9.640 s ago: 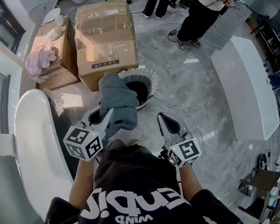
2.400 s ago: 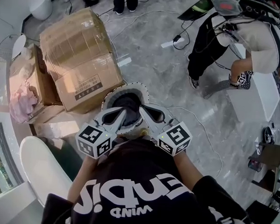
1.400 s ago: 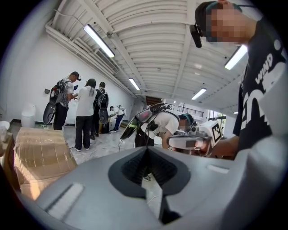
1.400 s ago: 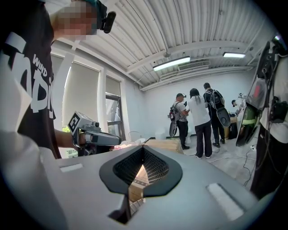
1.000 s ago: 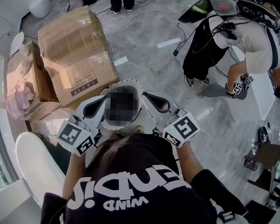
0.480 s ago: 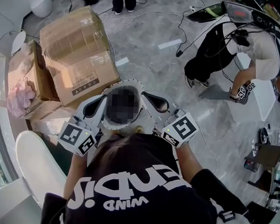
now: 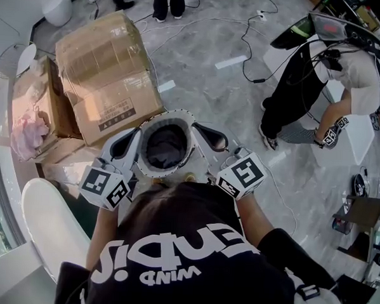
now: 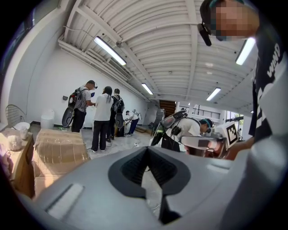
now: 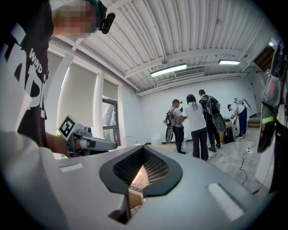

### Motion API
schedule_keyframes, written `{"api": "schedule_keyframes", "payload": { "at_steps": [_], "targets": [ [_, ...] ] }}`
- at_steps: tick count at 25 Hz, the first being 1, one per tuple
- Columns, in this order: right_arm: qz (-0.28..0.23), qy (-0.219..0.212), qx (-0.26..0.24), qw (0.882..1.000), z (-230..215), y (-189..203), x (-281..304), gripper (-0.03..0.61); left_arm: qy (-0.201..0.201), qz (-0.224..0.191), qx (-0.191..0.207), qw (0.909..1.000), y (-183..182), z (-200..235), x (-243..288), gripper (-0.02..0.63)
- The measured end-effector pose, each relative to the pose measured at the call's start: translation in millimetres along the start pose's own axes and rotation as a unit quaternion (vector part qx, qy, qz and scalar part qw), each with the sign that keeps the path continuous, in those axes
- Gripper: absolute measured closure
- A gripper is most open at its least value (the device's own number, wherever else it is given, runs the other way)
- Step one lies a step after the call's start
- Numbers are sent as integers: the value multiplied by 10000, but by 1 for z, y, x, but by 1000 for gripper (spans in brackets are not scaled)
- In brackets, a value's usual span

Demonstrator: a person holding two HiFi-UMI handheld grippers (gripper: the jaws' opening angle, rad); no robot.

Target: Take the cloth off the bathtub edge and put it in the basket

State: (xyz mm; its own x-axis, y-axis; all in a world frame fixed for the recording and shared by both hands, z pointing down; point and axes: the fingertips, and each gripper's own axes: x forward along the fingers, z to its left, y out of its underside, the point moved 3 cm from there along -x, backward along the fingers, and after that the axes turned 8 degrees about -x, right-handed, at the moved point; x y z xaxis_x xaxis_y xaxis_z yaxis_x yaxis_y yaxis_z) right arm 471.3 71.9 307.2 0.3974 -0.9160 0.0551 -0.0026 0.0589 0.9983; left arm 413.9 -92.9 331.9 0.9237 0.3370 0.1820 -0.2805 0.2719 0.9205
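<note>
Cloth: the dark cloth is seen bunched at the bottom of the basket. None of it is seen on the tub.
Left gripper: the left gripper is held at the basket's left rim. Its jaws are closed tip to tip and nothing is held between them.
Right gripper: the right gripper is held at the right rim, with its jaws likewise closed and empty.
Step in hand: the placing is judged done, and only a clean withdrawal is left.
How it is done well: both grippers should be lifted clear of the rim before they are drawn back toward the body. That way the frill is not snagged and the basket is not dragged or tipped (it looks light). The jaws are best kept closed so that no cloth is caught on the way out.
Edges: the ruffled rim lies just beside both grippers. A taped box stands just beside the basket on its far left. The tub's rounded edge lies near the left arm.
Open room: bare floor is left free beyond the basket and to its right. A person is seen bent over well apart on the right, so upward and backward is judged the freest way out.
</note>
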Motion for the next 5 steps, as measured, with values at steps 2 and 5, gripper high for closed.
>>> {"api": "schedule_keyframes", "payload": {
  "at_steps": [2, 5],
  "targets": [
    [-58, 6, 51, 10000, -1, -1, 0, 569, -65, 2, -18, 10000, 1, 3, -2, 617],
    [-143, -9, 112, 9998, -3, -3, 0, 569, -101, -14, -50, 9999, 0, 6, -5, 618]
  ]
}}
